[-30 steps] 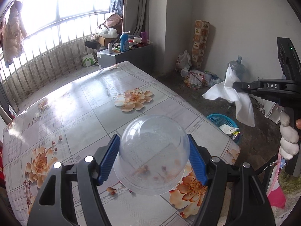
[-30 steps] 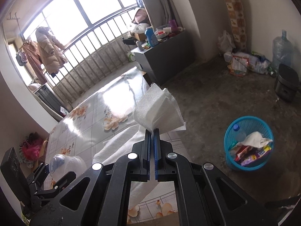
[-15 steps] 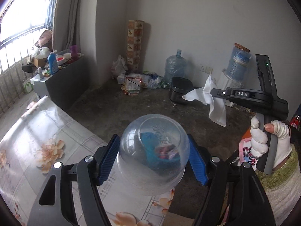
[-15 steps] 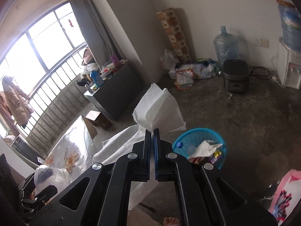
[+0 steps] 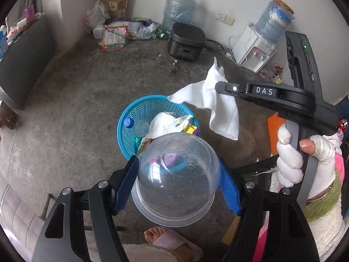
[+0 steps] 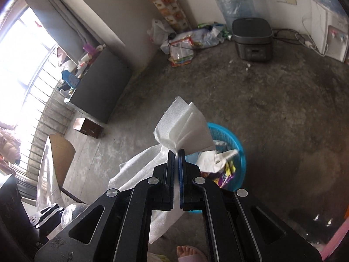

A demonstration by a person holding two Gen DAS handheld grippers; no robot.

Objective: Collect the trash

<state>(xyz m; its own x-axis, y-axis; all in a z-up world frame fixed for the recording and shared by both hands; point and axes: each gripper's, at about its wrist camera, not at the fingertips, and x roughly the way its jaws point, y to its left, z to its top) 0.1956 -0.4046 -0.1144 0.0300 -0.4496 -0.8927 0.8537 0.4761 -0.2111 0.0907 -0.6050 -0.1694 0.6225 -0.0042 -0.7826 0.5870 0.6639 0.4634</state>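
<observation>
Black tongs (image 5: 177, 187) with blue pads, silver screws, "DAS" label; white glove (image 5: 305, 159), pink sandal (image 5: 174, 242).

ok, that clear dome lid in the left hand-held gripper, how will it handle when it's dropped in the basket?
Probably light and thin: the clear dome lid is see-through plastic. Its rounded, smooth top looks slippery and apt to roll off the piled trash in the blue basket. It seems fairly stiff, keeping its shape between the left hand-held gripper pads.

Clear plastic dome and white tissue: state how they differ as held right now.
The clear plastic dome is rigid and see-through; the white tissue is limp and opaque. The left gripper spans the dome with wide jaws; the right gripper pinches the tissue with jaws nearly together. Both are held above the blue basket.
</observation>
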